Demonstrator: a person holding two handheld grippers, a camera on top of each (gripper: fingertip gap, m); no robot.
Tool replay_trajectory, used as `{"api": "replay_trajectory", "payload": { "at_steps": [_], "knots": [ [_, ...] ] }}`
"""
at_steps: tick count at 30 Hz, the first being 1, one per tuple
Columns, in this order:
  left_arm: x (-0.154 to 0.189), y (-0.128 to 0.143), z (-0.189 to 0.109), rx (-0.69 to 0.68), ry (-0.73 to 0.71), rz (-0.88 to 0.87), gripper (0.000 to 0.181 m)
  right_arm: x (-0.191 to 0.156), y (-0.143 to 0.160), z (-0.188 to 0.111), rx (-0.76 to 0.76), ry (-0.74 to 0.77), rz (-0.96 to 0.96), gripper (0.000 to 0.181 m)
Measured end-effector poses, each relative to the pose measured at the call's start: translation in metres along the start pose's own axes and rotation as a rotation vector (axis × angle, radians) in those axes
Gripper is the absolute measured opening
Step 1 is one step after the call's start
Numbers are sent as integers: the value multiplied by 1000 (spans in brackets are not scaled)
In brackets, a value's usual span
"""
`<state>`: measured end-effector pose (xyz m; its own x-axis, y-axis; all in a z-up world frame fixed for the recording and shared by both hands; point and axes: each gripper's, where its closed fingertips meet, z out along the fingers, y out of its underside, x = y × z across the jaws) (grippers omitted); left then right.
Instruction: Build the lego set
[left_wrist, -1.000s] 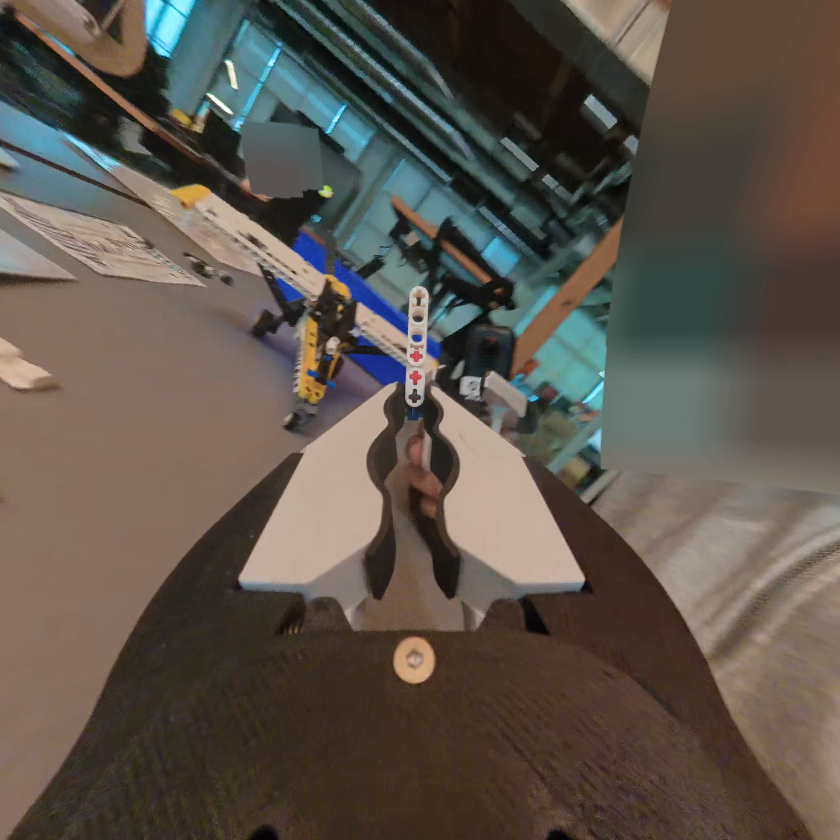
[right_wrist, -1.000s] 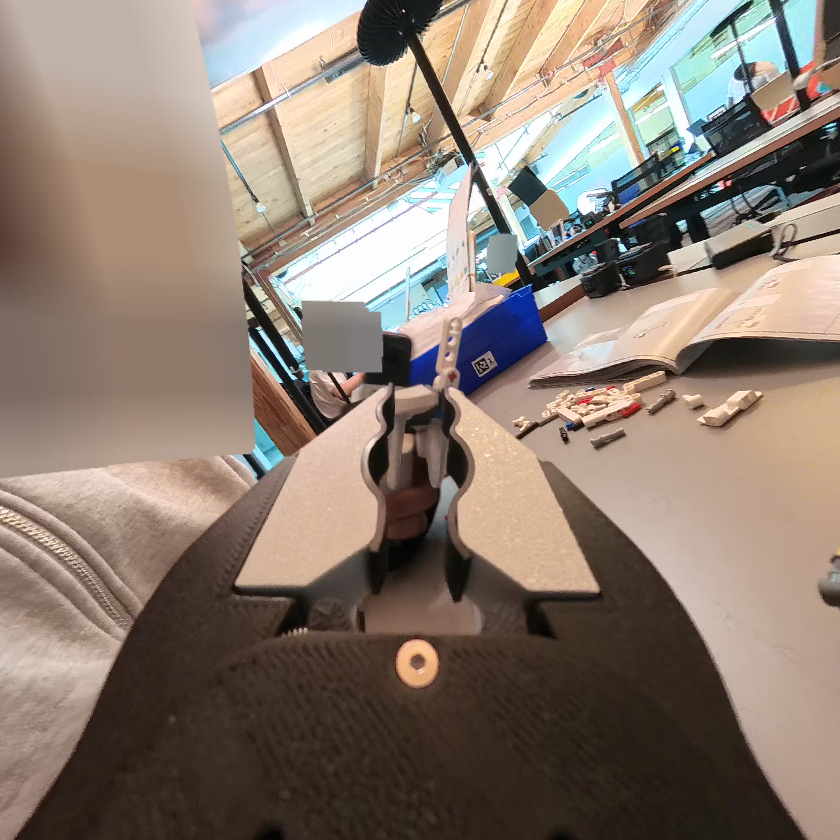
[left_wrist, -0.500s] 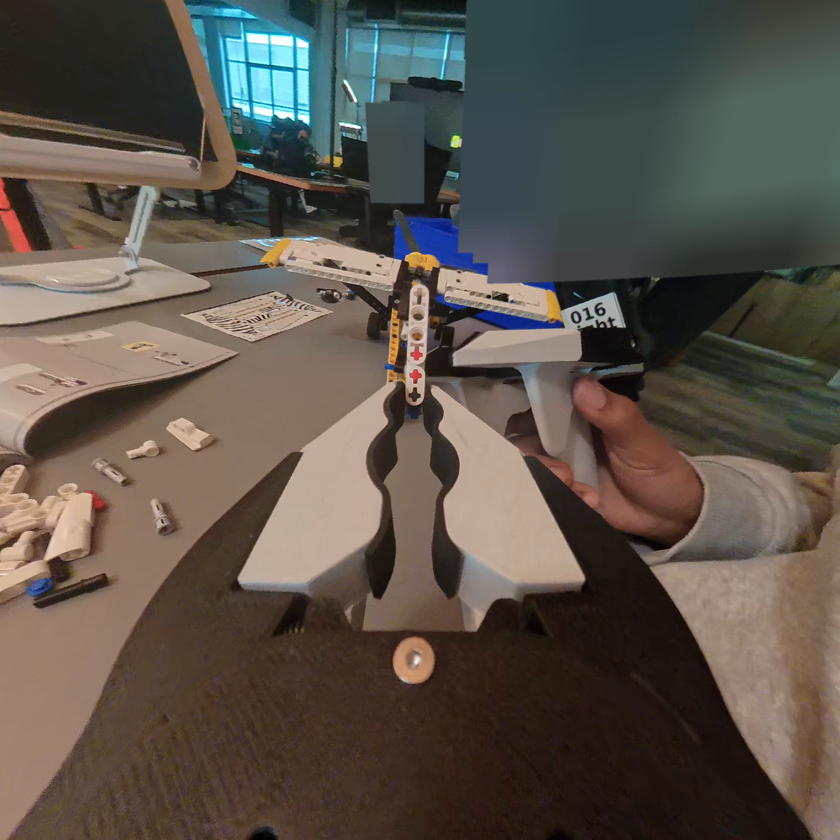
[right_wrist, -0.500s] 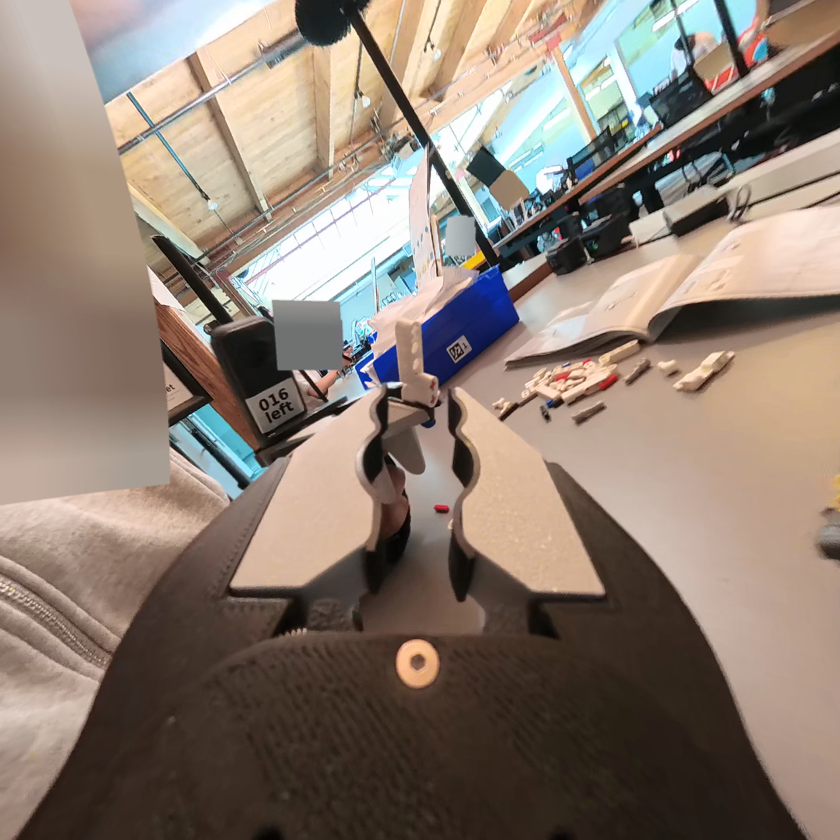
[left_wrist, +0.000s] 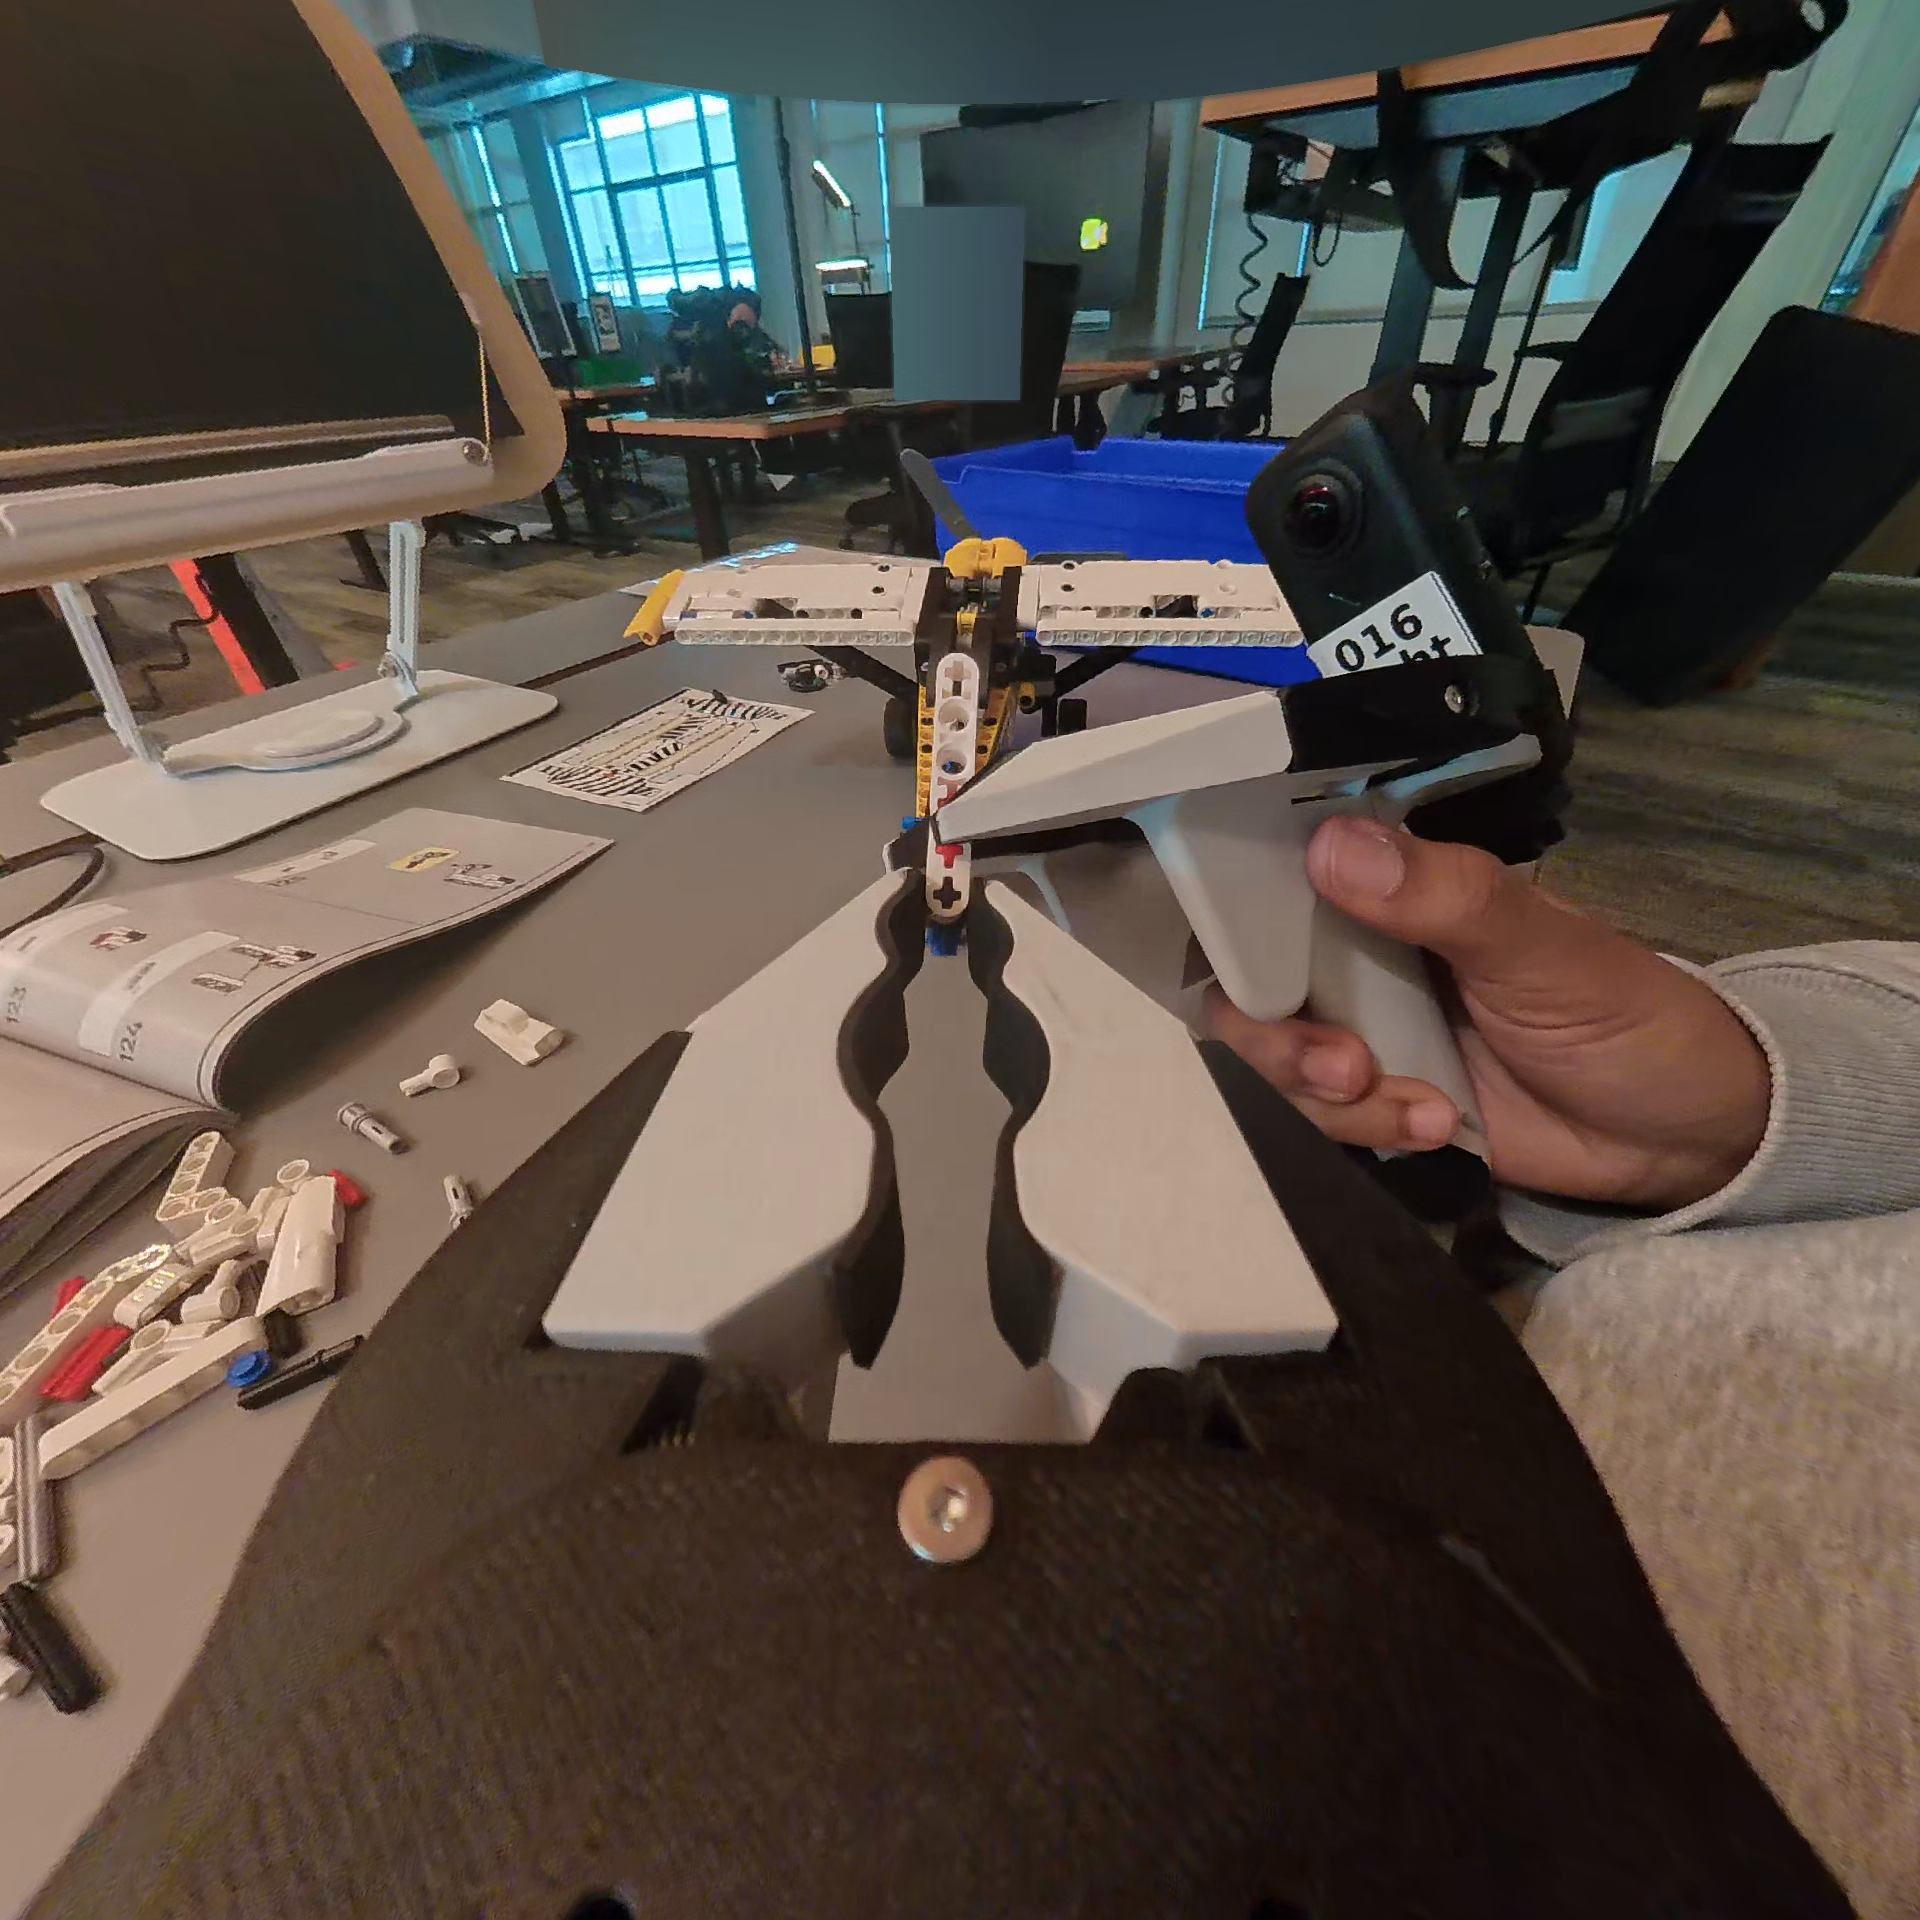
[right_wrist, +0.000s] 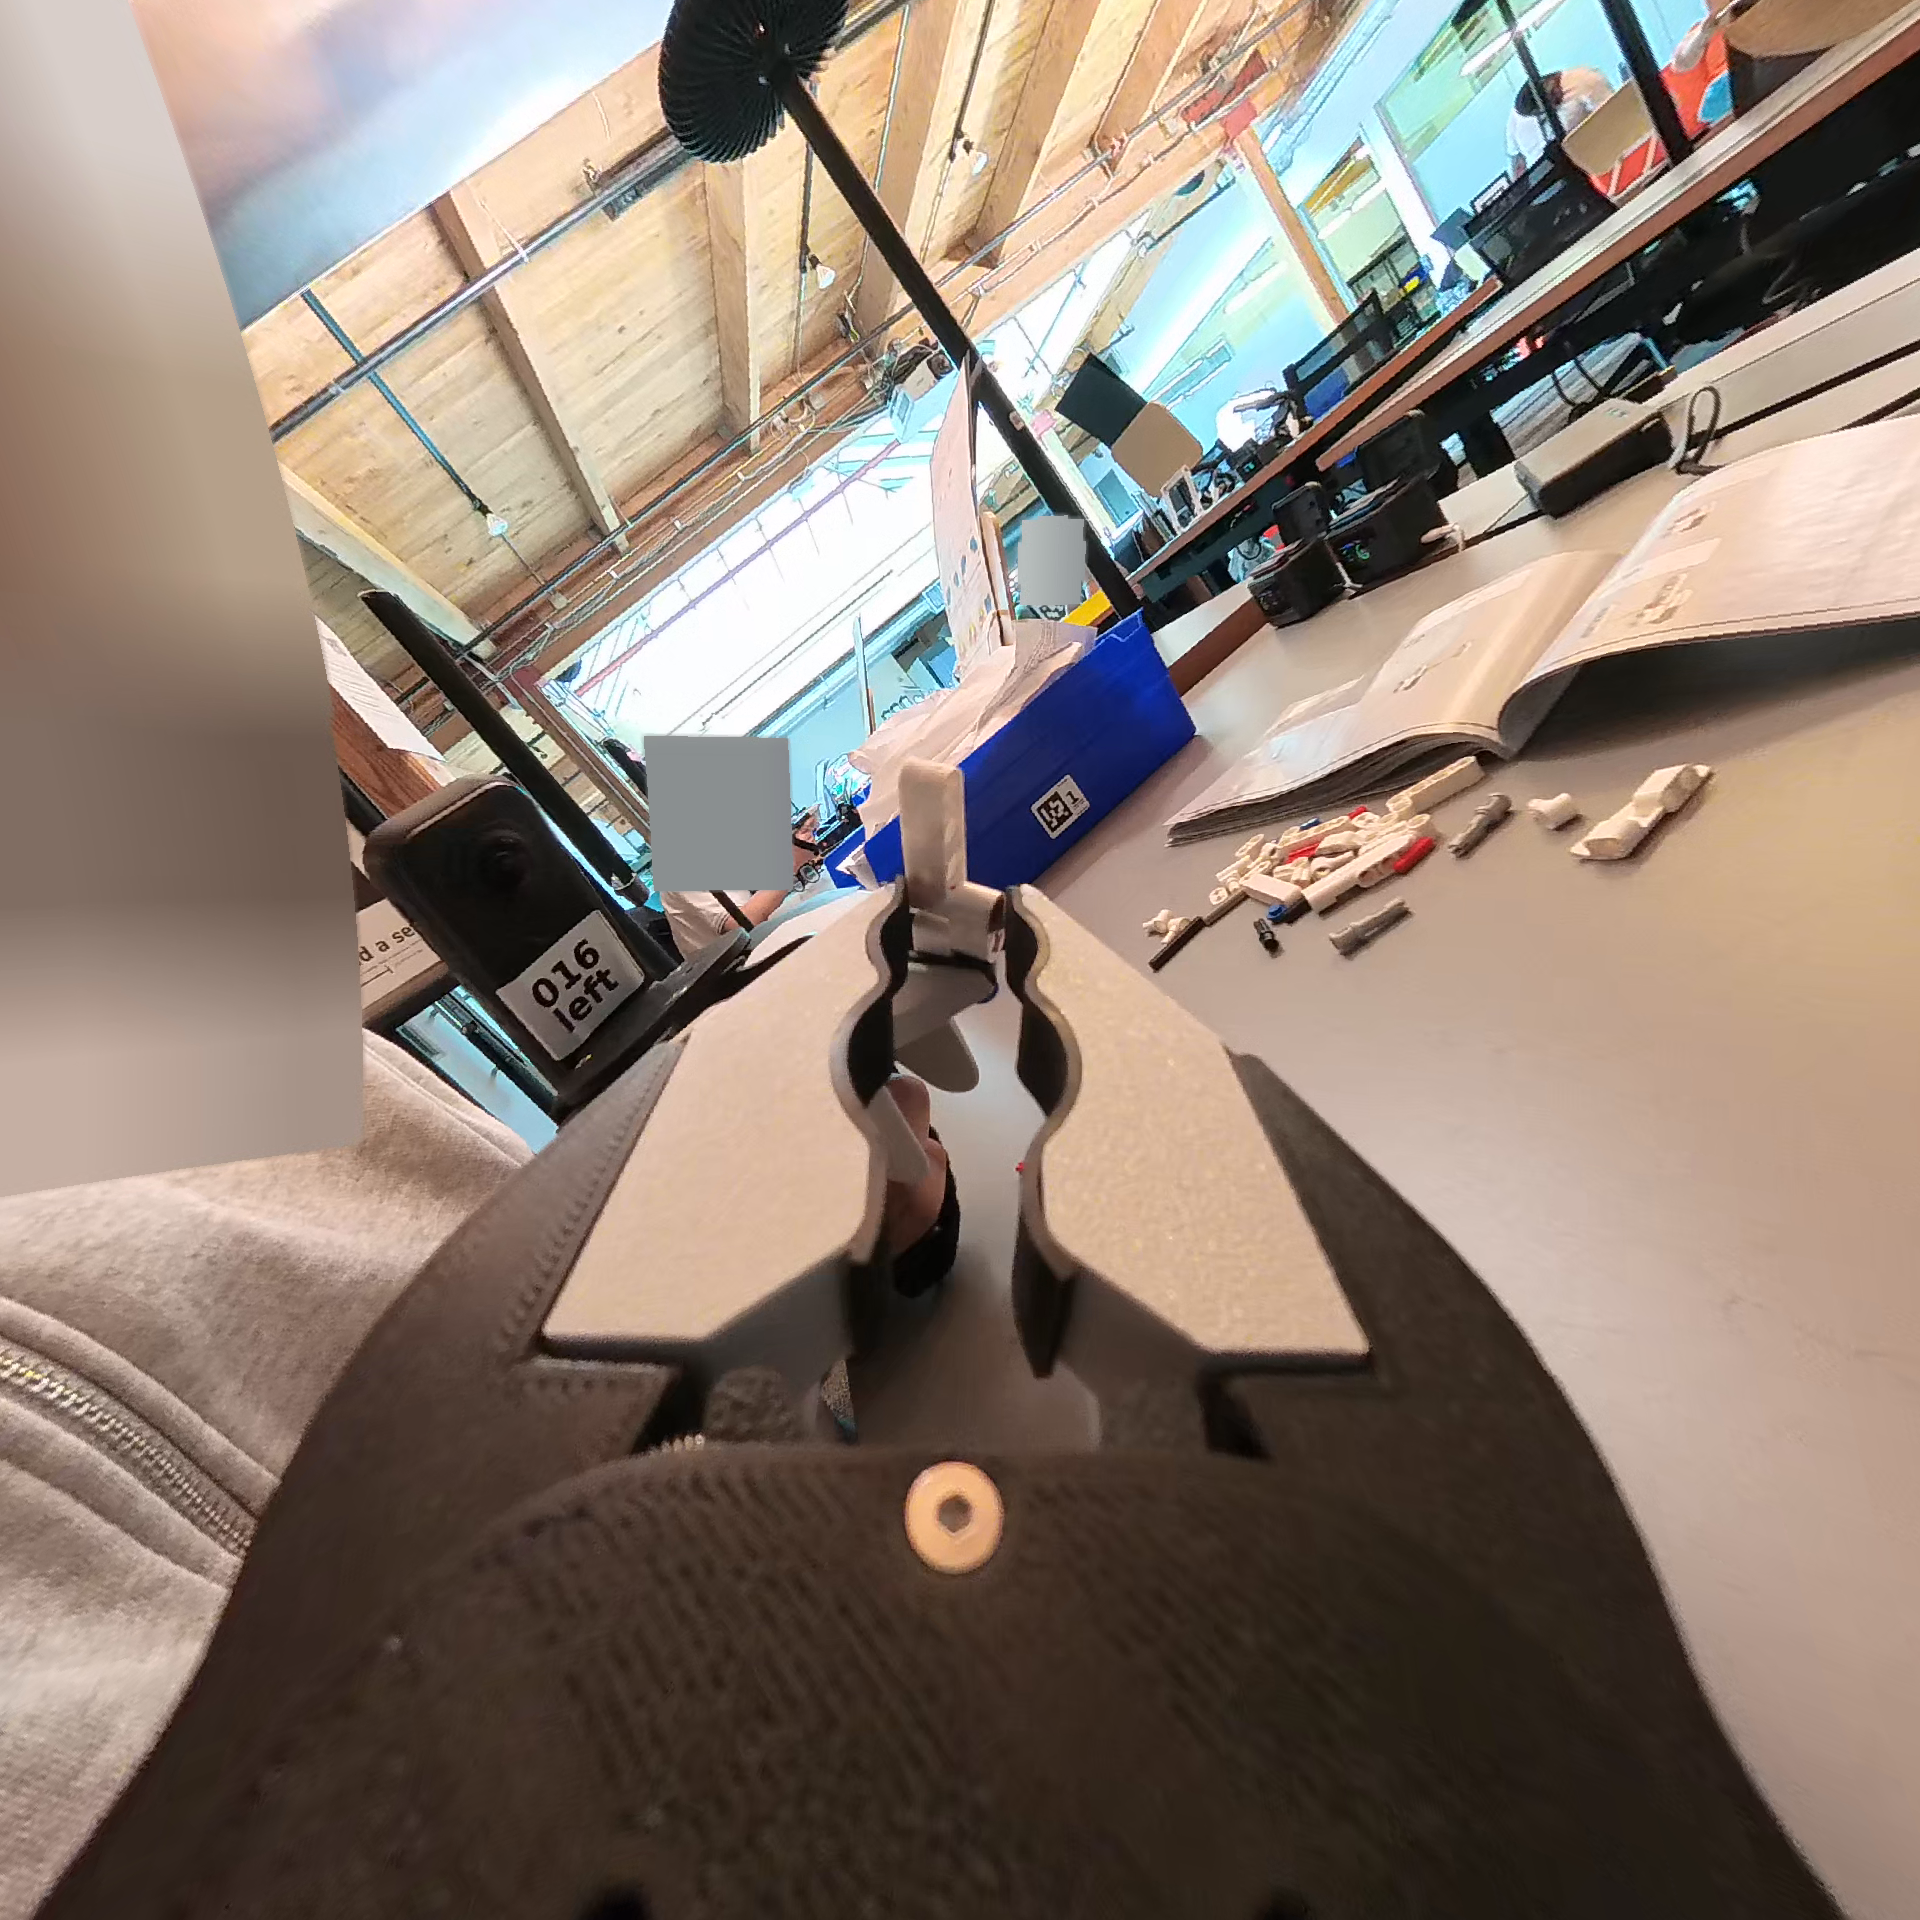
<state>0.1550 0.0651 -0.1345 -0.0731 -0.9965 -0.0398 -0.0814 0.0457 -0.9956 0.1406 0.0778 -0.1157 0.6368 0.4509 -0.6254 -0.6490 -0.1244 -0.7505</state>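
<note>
My left gripper (left_wrist: 948, 906) is shut on the lower end of a white lego beam (left_wrist: 954, 717) that stands upright, with red pins in its holes and a blue pin at its foot. My right gripper (left_wrist: 935, 833), held by a hand (left_wrist: 1538, 1049), reaches in from the right with its tips at the beam. In the right wrist view my right gripper (right_wrist: 952, 902) has its jaws a little apart, with the beam (right_wrist: 928, 821) edge-on between them. A white, yellow and black lego plane (left_wrist: 966, 613) stands on the grey table (left_wrist: 686, 925) behind.
A pile of loose lego pieces (left_wrist: 187, 1278) and an open instruction booklet (left_wrist: 260, 935) lie to the left, and both show in the right wrist view (right_wrist: 1320, 852). A sticker sheet (left_wrist: 655, 748), a monitor stand (left_wrist: 291, 738) and a blue bin (left_wrist: 1101, 499) stand farther back.
The left gripper has swung down from pointing upward to level, still holding the beam. The right gripper has moved in until its tips reach the beam.
</note>
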Motion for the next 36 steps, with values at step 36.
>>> {"api": "replay_trajectory", "payload": {
  "at_steps": [36],
  "knots": [
    [36,-38,-35,201,1009,-963,16,-48,-8,-13,95,-350,-251,15]
  ]
}}
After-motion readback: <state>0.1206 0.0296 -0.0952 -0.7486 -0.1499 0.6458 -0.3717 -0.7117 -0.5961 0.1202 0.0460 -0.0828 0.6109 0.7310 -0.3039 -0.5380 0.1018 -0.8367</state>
